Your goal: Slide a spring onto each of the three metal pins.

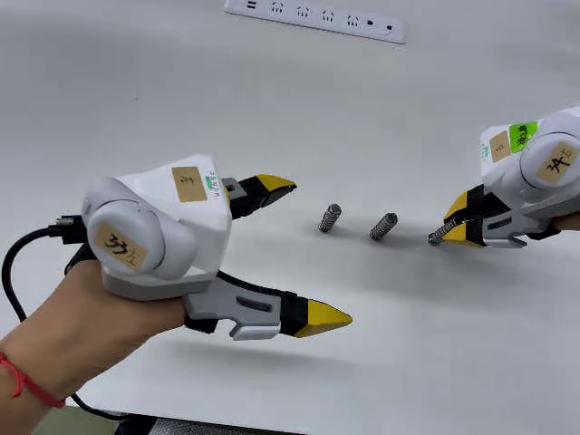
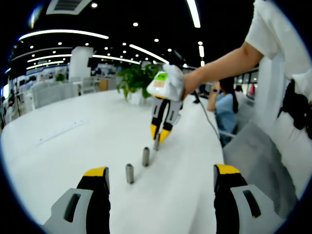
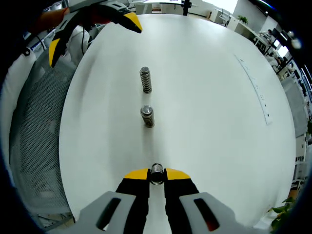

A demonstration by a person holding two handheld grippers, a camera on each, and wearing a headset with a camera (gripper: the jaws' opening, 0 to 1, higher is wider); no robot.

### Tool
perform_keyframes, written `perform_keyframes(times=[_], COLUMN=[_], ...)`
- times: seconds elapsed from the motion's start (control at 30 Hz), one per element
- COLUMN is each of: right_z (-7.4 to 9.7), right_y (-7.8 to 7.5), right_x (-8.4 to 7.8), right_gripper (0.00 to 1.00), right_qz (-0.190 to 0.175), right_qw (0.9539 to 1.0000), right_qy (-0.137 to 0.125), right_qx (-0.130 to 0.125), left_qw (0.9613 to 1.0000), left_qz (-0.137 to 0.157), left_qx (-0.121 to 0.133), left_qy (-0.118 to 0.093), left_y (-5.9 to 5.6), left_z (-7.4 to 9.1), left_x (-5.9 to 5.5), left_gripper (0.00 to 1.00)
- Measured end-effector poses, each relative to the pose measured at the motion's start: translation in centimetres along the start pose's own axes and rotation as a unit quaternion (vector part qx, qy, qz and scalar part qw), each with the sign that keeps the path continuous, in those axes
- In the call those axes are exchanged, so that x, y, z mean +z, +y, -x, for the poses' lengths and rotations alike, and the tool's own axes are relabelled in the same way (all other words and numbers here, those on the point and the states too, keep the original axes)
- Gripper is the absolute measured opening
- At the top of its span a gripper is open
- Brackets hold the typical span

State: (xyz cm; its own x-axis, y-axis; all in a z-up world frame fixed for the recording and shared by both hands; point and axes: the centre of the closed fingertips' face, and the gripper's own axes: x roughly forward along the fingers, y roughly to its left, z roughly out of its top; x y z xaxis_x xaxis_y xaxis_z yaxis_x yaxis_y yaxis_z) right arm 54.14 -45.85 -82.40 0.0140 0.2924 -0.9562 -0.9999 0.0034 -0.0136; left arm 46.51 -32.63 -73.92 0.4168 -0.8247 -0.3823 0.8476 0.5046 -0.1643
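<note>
While right gripper pinches spring tight at table, keep it vertical, release slowly; other two springs stand at its 12 o'clock; left gripper gapes wide, empty.

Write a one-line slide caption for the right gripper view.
Right gripper shut on one spring, two more springs lined up ahead on the white table, open left gripper beyond.

Open-plan office: ceiling strip lights, rows of chairs, potted plant, long white table.
</note>
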Motion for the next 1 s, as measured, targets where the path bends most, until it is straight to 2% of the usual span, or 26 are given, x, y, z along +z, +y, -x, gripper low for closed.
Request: perform_keyframes(times=[0.47, 0.73, 0.83, 0.9, 0.93, 1.0], right_z=[-0.8, -0.2, 0.8, 1.7, 1.6, 2.6], right_y=[-0.2, -0.1, -0.1, 0.2, -0.2, -0.1], right_x=[-0.2, -0.1, 0.3, 1.1, 1.1, 1.4], right_gripper=[0.13, 0.17, 0.2, 0.25, 0.26, 0.29], right_qz=[-0.005, -0.011, -0.016, -0.022, -0.038, -0.054], right_qw=[1.0, 0.9999, 0.9995, 0.9985, 0.9969, 0.9947], right_qy=[-0.003, -0.012, -0.024, -0.048, -0.066, -0.083], right_qx=[-0.002, -0.004, -0.011, -0.013, -0.022, -0.029], left_qw=[1.0, 0.9999, 0.9999, 0.9997, 0.9996, 0.9995], left_qz=[-0.001, -0.006, -0.01, -0.022, -0.024, -0.027], left_qx=[-0.002, -0.001, 0.0, 0.0, 0.0, 0.001], left_qy=[0.004, 0.009, 0.011, 0.011, 0.015, 0.018], left_y=[0.0, 0.0, 0.1, 0.1, 0.1, 0.1], left_z=[0.1, 0.1, 0.2, 0.3, 0.4, 0.5], left_x=[0.1, 0.2, 0.3, 0.3, 0.3, 0.2], left_gripper=[0.89, 0.89, 0.89, 0.9, 0.91, 0.91])
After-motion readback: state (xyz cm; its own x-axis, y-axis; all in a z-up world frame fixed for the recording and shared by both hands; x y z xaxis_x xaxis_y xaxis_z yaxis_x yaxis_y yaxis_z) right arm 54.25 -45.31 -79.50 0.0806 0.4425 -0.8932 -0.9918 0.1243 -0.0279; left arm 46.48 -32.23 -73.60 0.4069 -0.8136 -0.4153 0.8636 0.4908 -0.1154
